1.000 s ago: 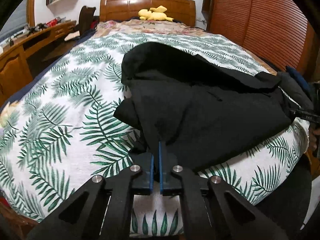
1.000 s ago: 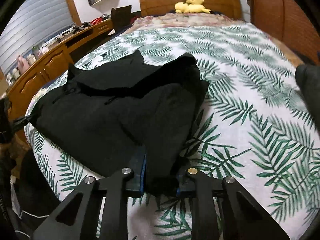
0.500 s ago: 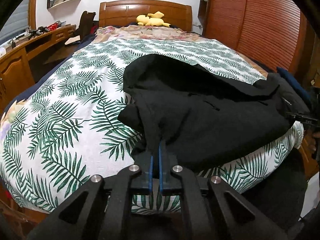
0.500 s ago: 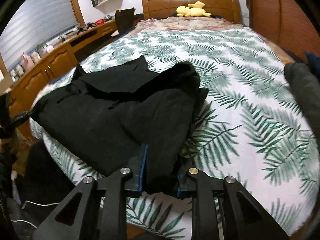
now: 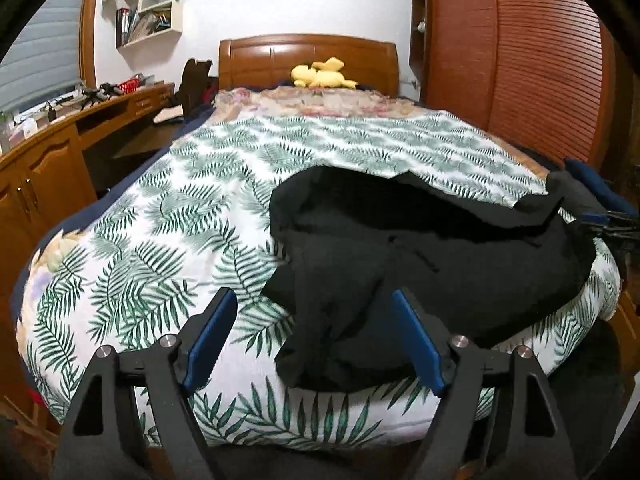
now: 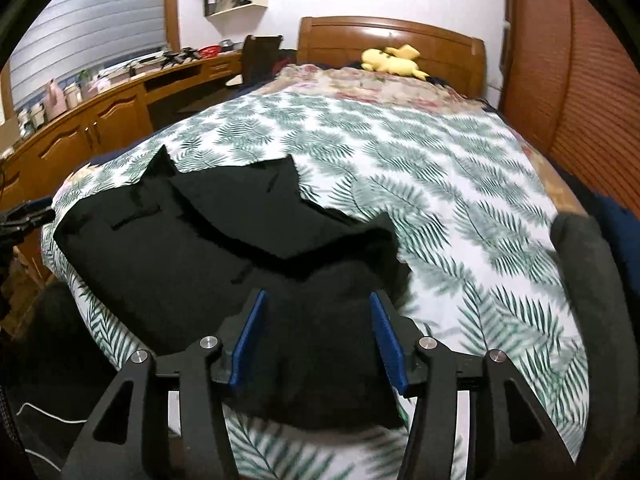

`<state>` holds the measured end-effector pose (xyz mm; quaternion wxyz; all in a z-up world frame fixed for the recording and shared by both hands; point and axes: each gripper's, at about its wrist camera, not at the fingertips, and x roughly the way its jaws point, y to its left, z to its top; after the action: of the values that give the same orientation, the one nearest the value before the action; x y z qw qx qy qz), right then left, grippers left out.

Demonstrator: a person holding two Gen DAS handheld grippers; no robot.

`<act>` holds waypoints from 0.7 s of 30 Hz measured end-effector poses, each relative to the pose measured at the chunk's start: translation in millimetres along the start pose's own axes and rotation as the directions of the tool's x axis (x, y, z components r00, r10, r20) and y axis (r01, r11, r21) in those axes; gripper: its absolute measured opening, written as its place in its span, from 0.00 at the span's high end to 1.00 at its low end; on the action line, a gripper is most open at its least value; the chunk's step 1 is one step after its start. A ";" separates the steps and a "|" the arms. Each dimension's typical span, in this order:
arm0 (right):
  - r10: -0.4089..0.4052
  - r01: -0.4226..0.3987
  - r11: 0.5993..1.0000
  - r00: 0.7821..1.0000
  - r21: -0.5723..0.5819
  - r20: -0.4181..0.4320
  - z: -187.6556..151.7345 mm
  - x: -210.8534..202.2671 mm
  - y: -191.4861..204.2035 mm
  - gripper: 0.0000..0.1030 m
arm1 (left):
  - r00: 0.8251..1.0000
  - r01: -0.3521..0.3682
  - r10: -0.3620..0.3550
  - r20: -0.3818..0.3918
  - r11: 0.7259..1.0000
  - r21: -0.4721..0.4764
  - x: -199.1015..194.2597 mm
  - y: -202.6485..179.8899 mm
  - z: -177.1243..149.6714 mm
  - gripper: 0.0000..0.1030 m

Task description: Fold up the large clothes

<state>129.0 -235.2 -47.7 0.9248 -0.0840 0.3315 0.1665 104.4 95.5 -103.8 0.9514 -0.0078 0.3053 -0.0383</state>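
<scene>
Black garment (image 5: pixel 440 256) folded at bed's foot

Left wrist view: low at the foot edge of the bed (image 5: pixel 132 216), facing the headboard (image 5: pixel 308 56) at 12 o'clock, black garment (image 5: pixel 440 256) near at 2 o'clock. Right wrist view: same edge, headboard (image 6: pixel 392 40) at 1 o'clock, garment (image 6: pixel 192 248) close at 10 o'clock. Shared: bed, garment, headboard, yellow plush (image 5: pixel 322 74)

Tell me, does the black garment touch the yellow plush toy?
Apart. The left wrist view shows the garment in front and the toy by the headboard, with much leaf-print cover between them.
</scene>
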 end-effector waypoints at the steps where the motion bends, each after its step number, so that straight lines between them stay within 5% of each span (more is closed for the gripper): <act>1: -0.007 0.007 1.000 1.000 -0.017 0.005 2.4 3.7 5.0 0.46 | 1.000 0.006 -0.006 0.008 1.000 0.002 -0.7 -2.8 2.8 0.22; 10: 0.019 -0.017 0.997 0.999 -0.074 0.027 28.4 47.1 35.5 0.45 | 0.996 0.067 -0.071 0.057 0.995 0.067 21.0 -33.1 40.4 0.22; 21: 0.094 -0.101 0.990 0.993 -0.103 -0.076 52.0 102.5 44.7 0.45 | 0.986 0.132 -0.138 0.091 0.989 0.073 62.2 -55.1 69.7 0.22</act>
<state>217.4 -153.9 -75.6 0.8974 -0.1227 0.3586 0.2260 191.7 35.1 -81.1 0.9600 0.0015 0.2565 -0.1124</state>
